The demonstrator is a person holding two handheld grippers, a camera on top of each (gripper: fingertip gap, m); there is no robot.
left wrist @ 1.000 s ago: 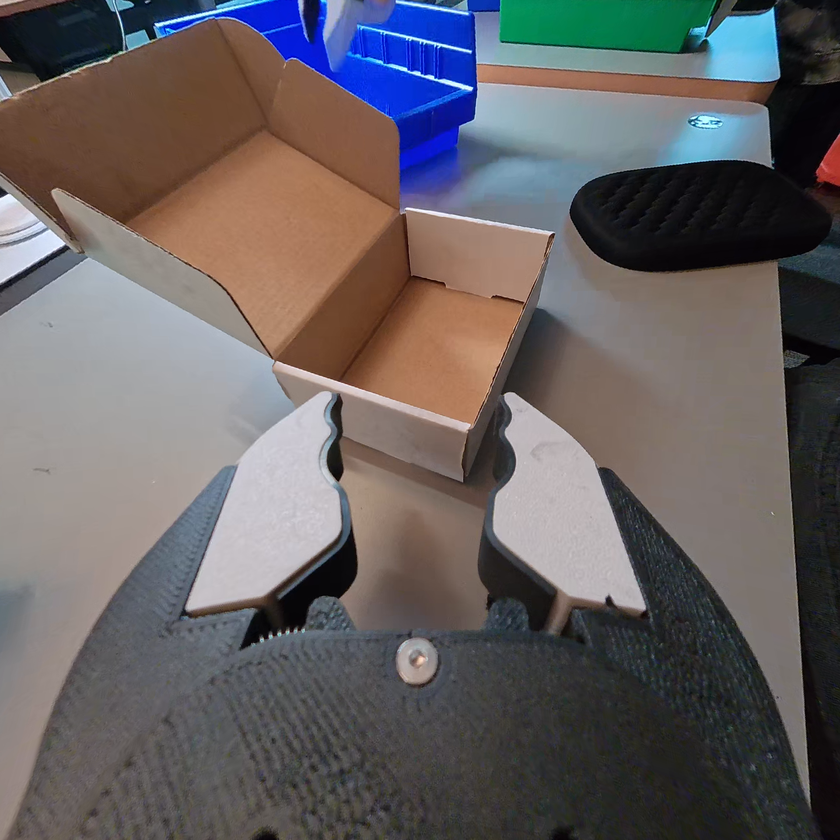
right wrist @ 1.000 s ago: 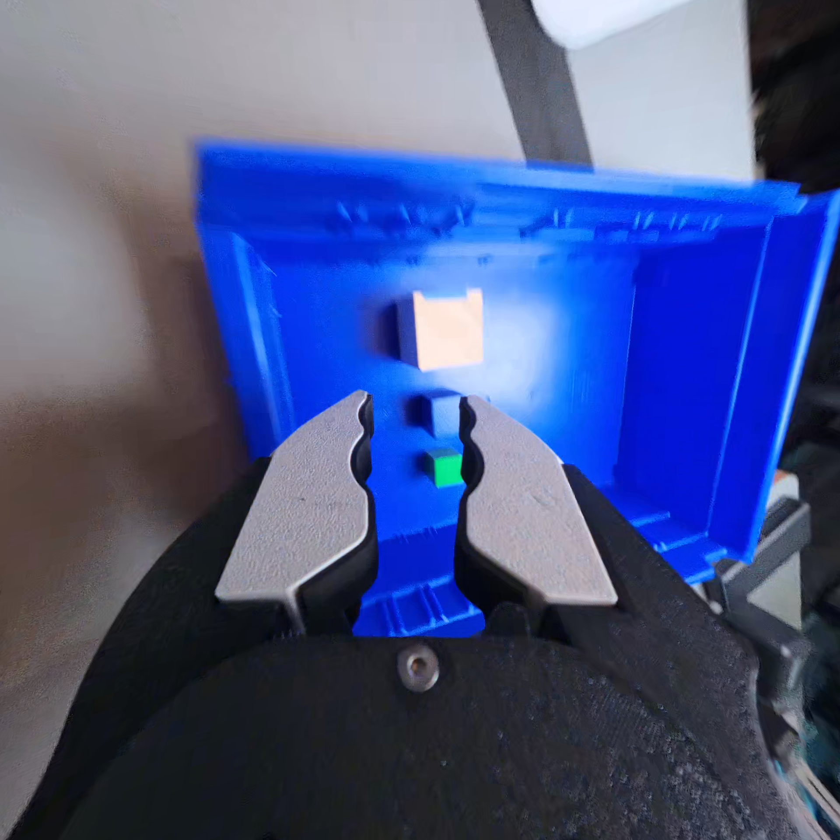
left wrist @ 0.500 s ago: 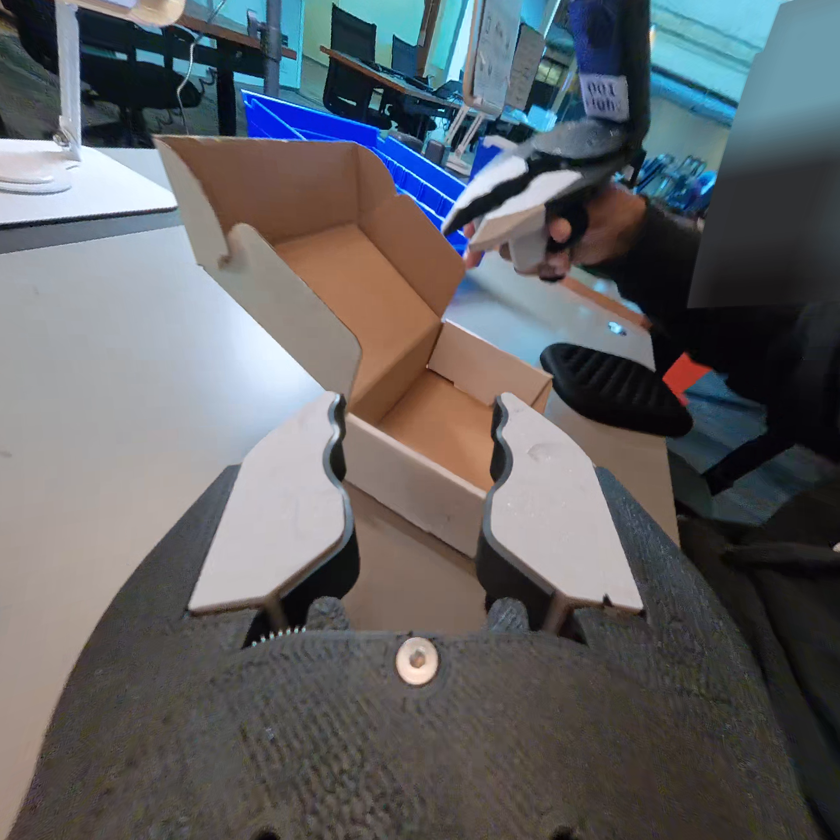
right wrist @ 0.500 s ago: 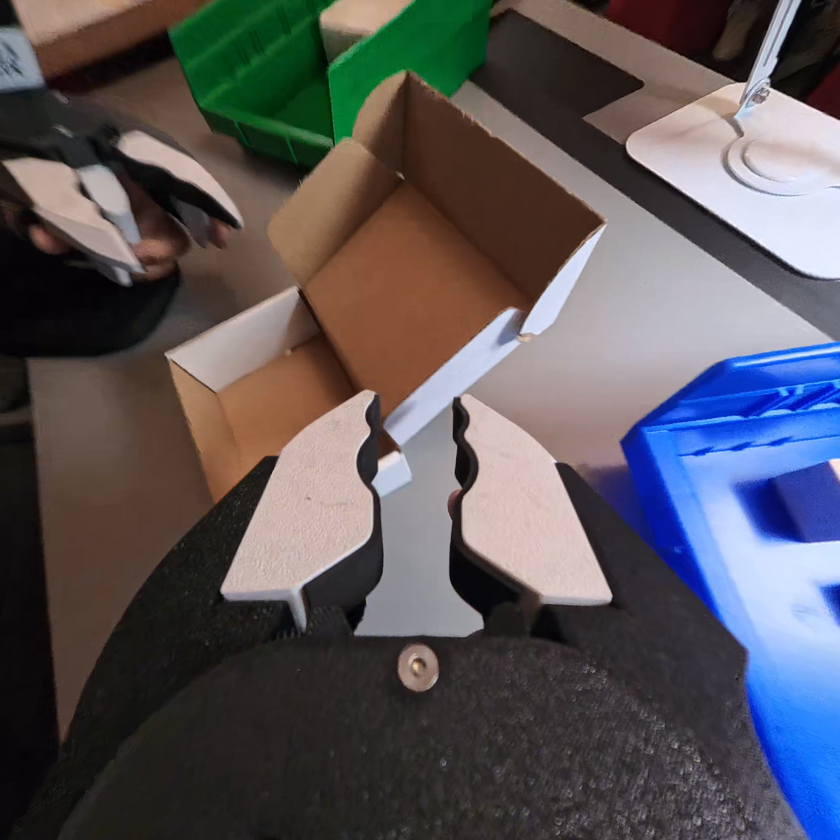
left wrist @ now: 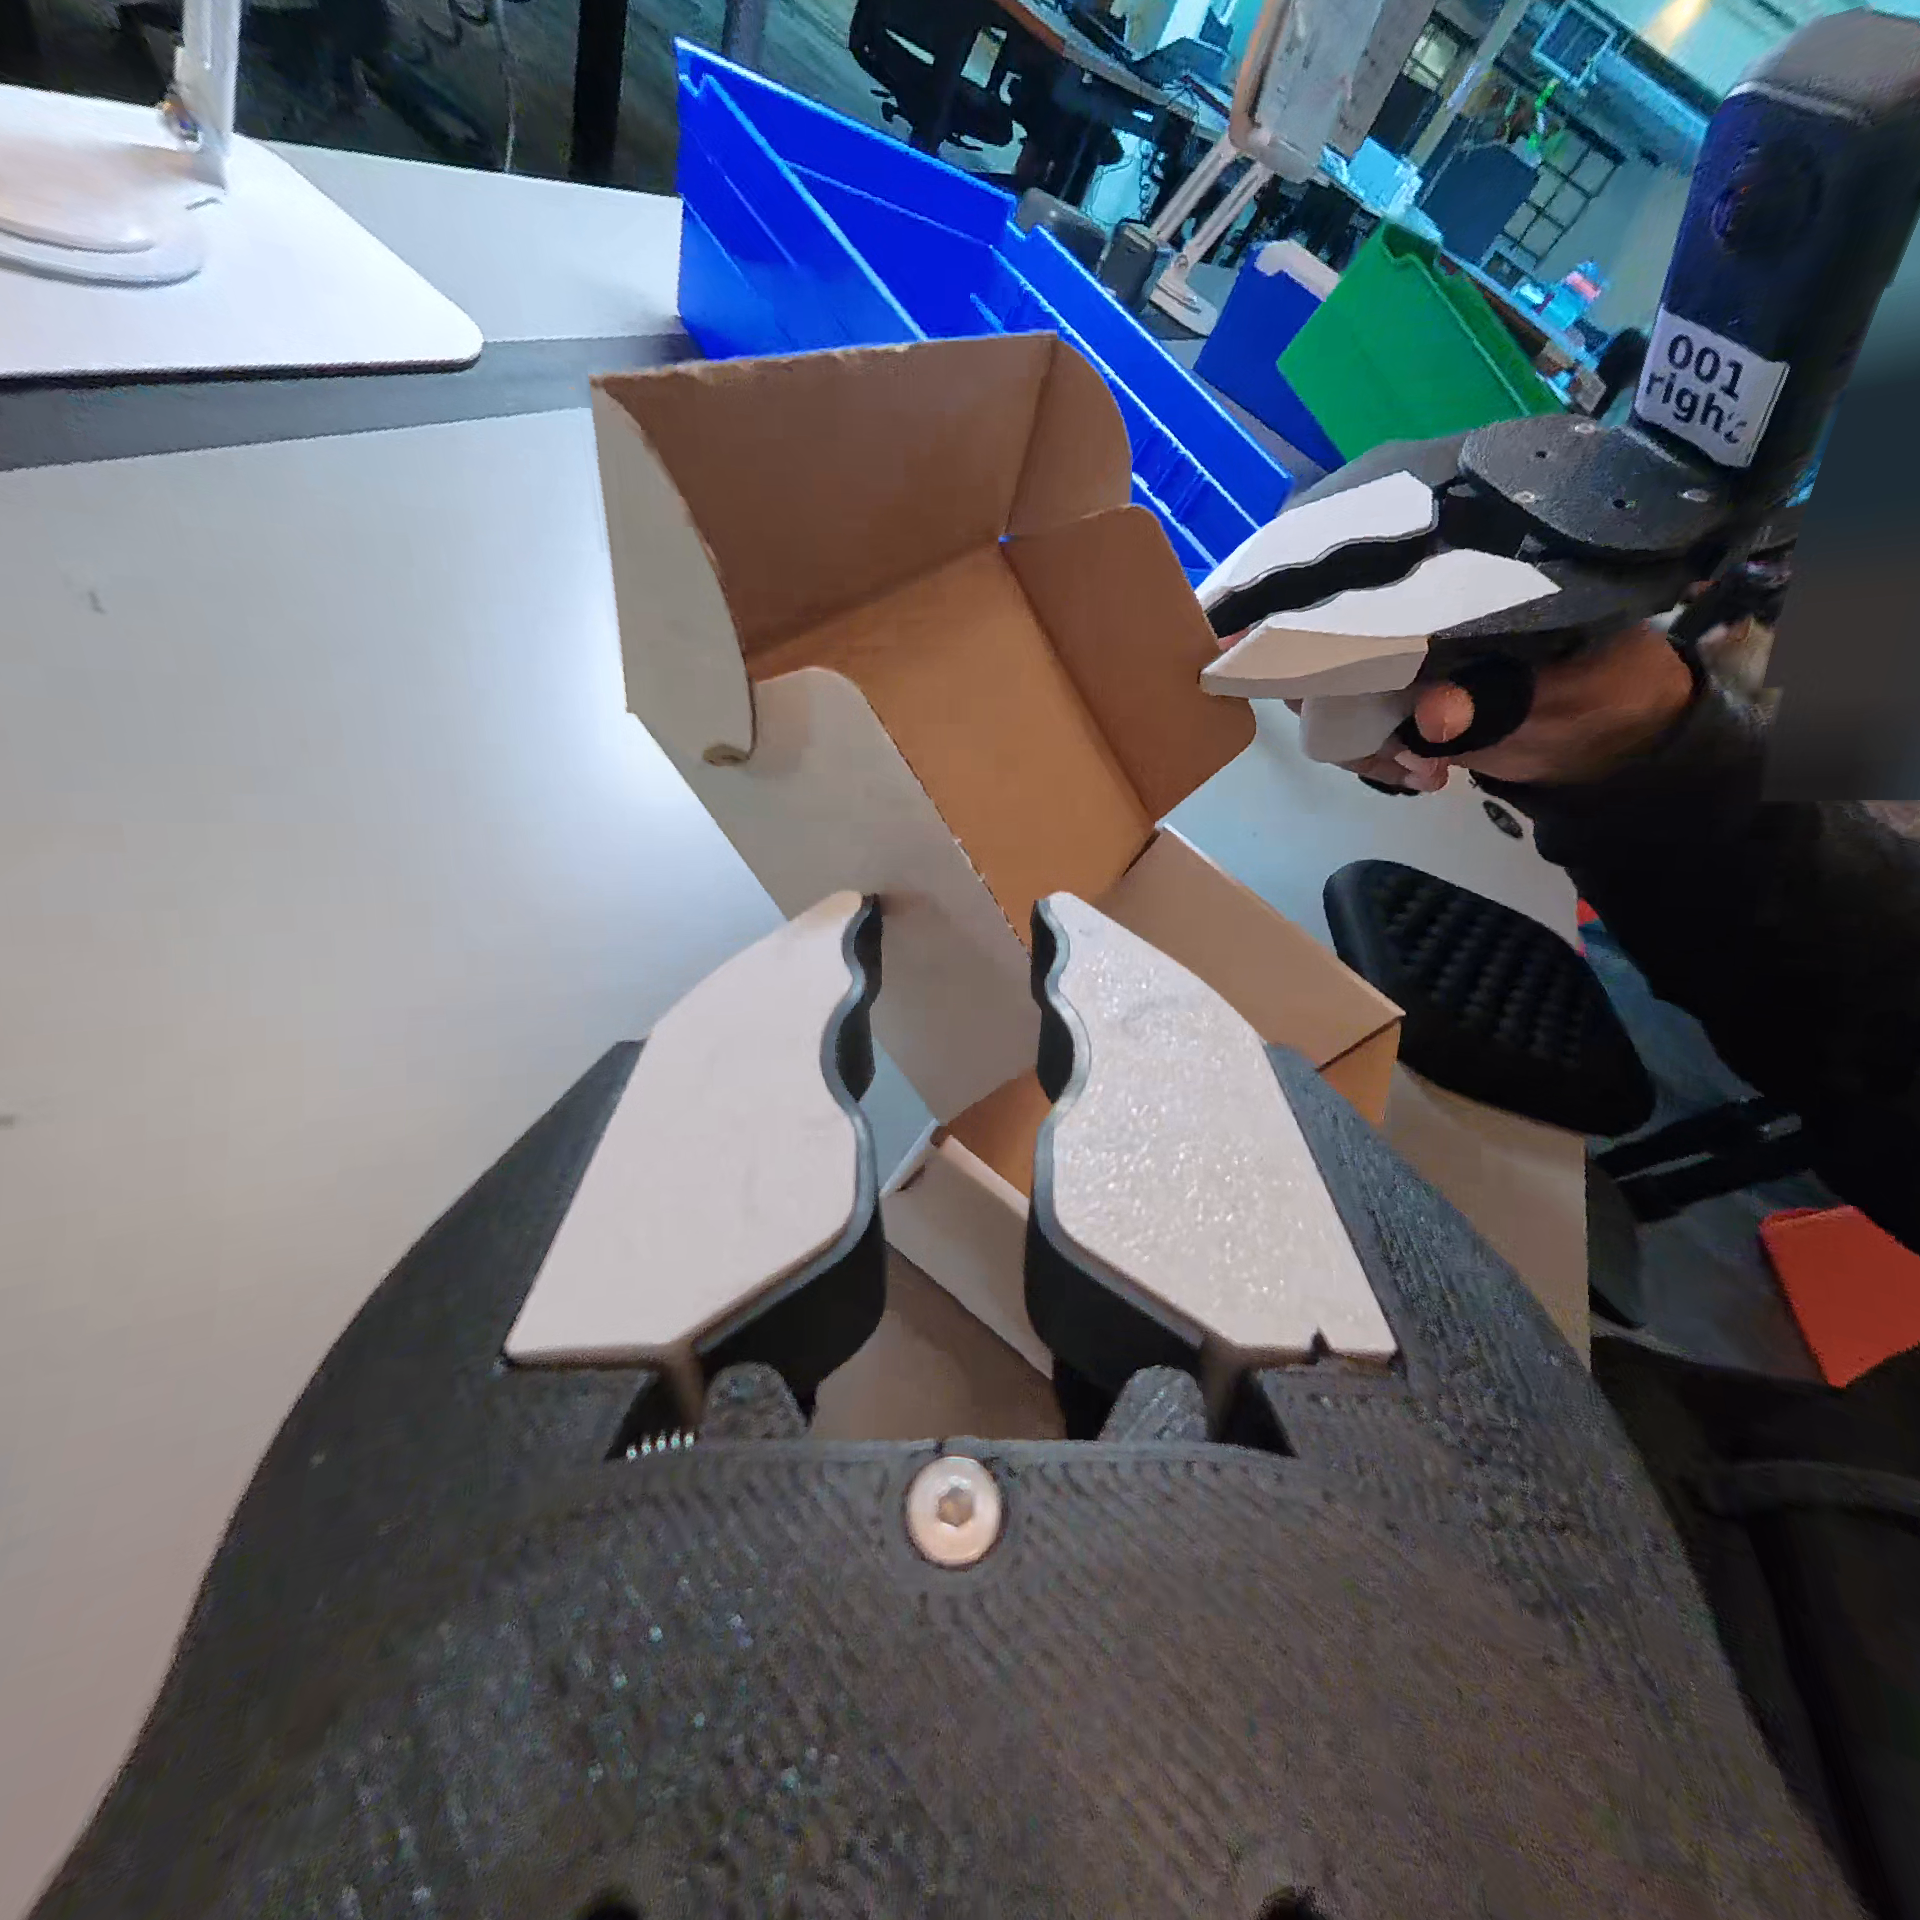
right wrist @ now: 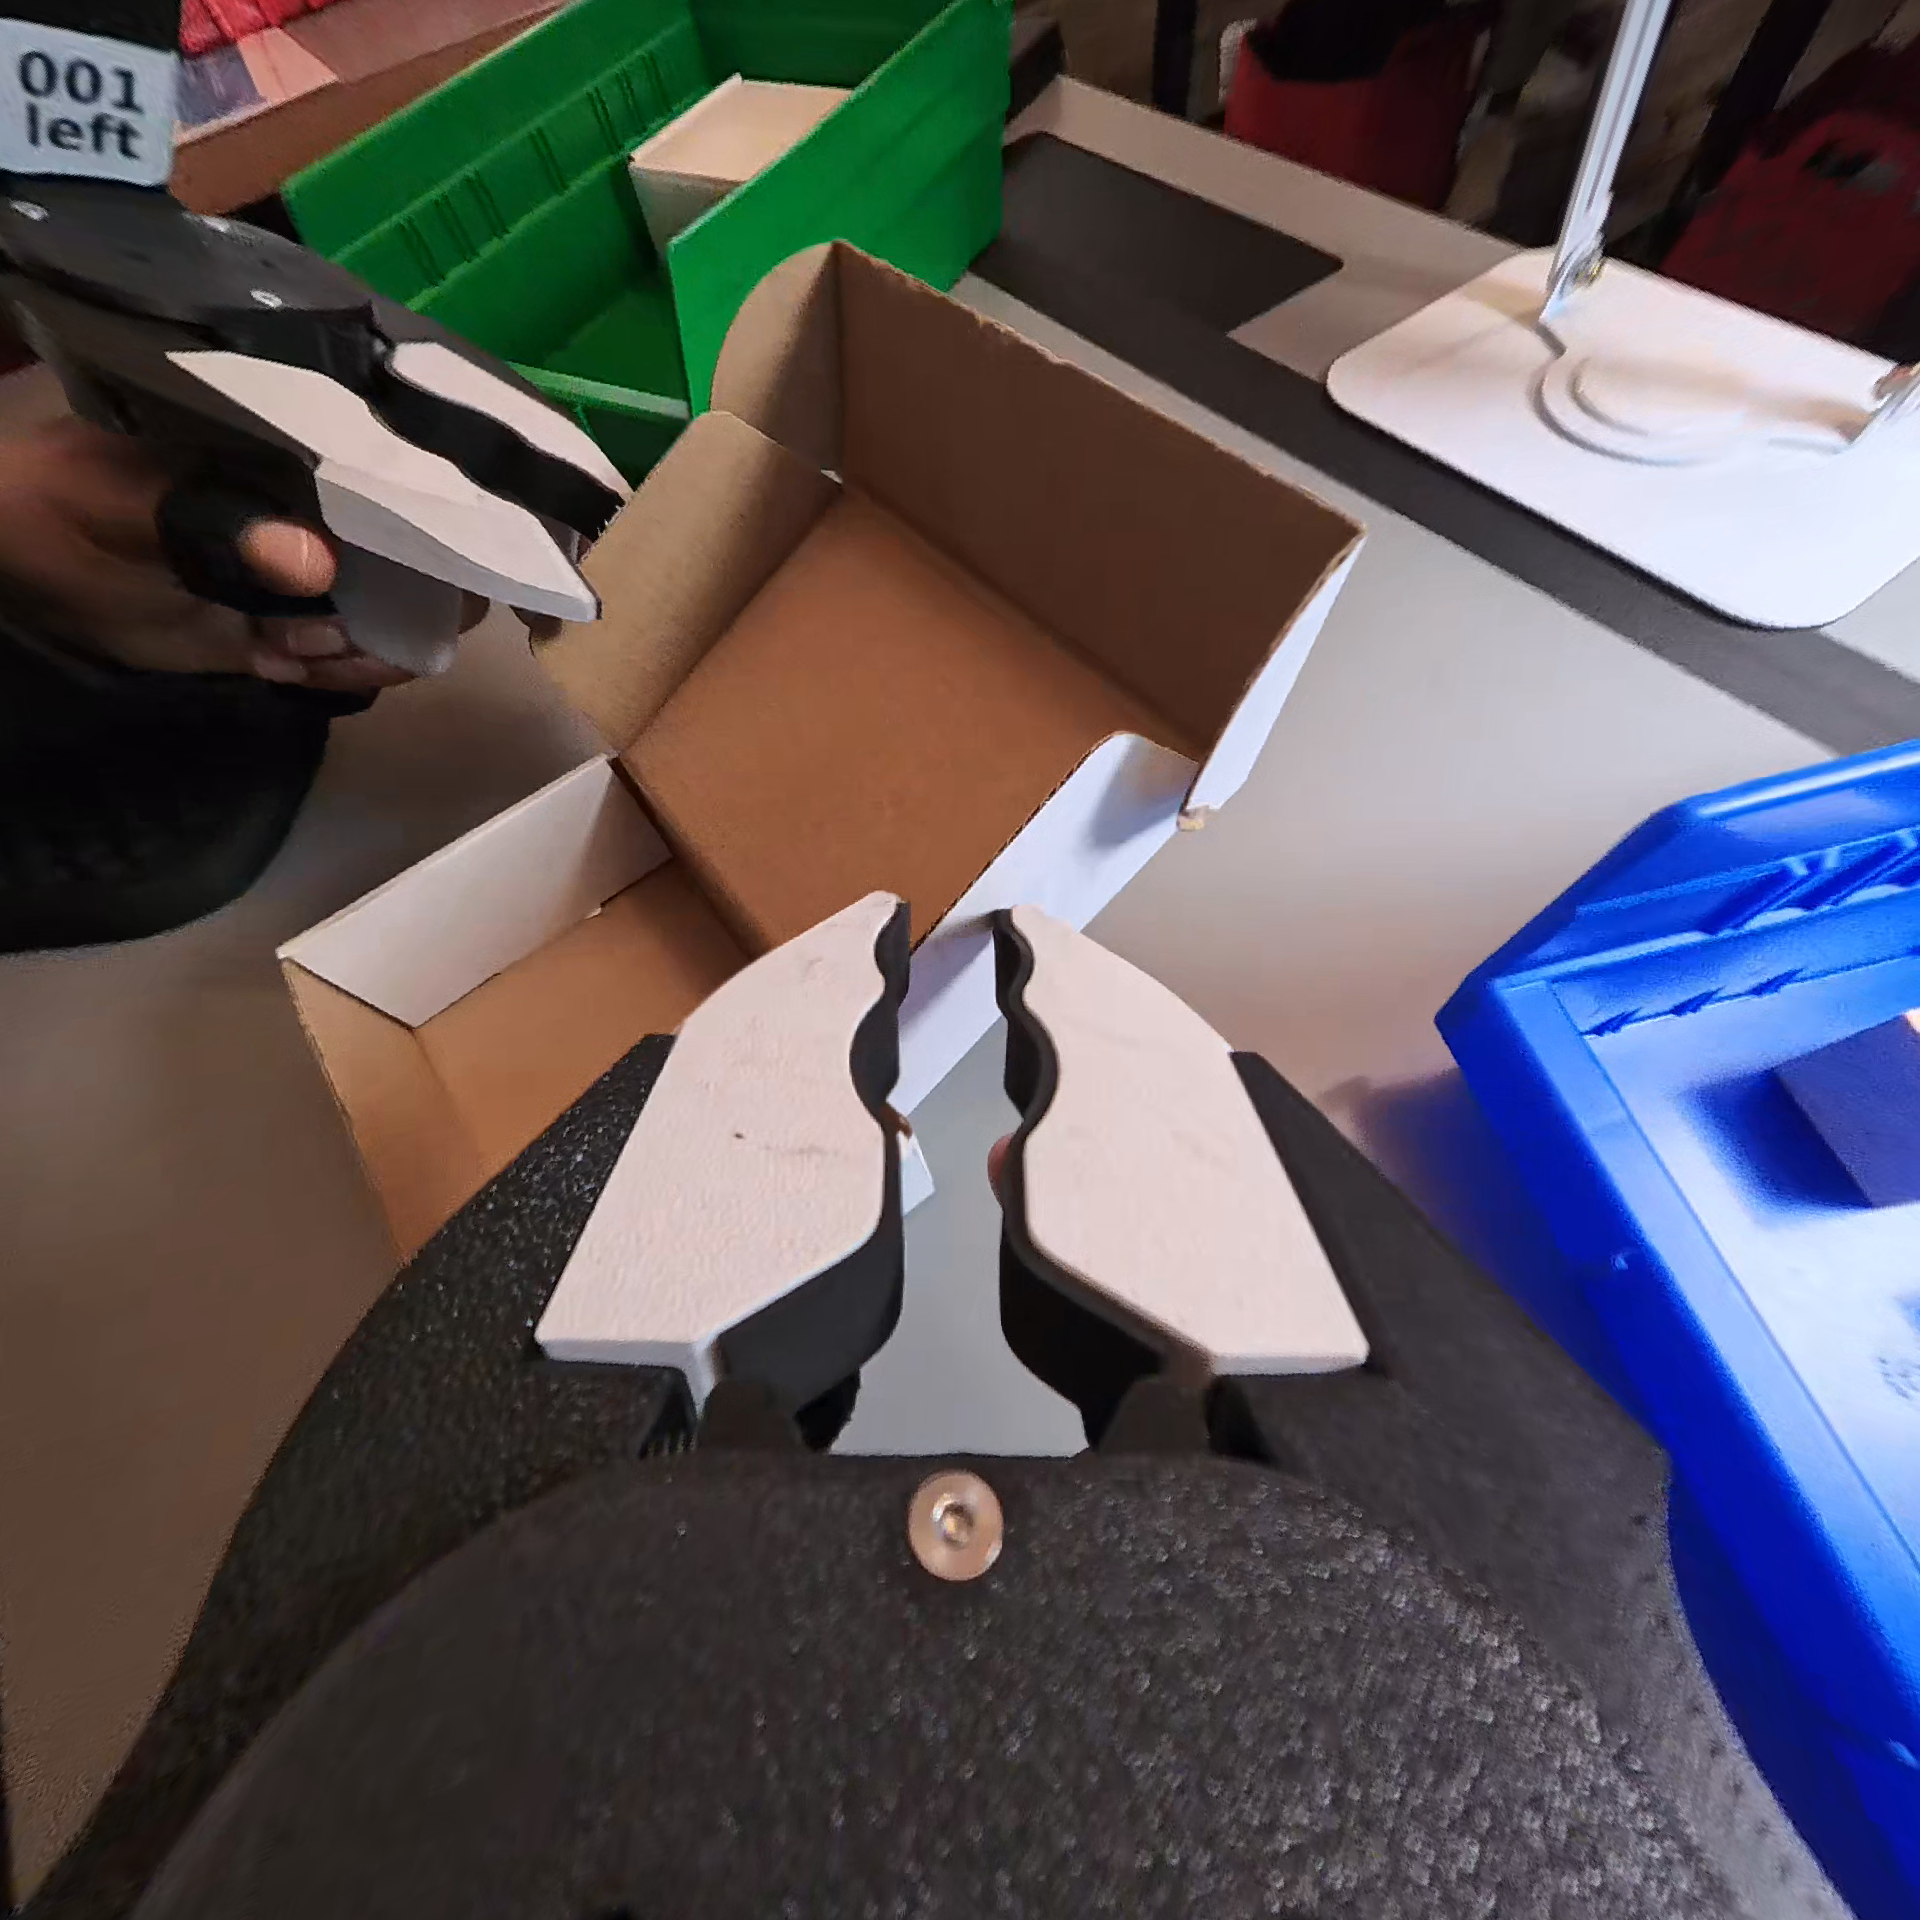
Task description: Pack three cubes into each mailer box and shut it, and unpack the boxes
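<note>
In the left wrist view, the open cardboard box sits on the grey desk, lid raised. The left gripper has its fingers apart on either side of the lid's white side flap. The right gripper reaches the opposite flap.

In the right wrist view, the right gripper has its fingers slightly apart around the near flap. A blue bin stands to the right, and a green bin behind the box.

Opposed close wrist views, shared mailer box
</note>
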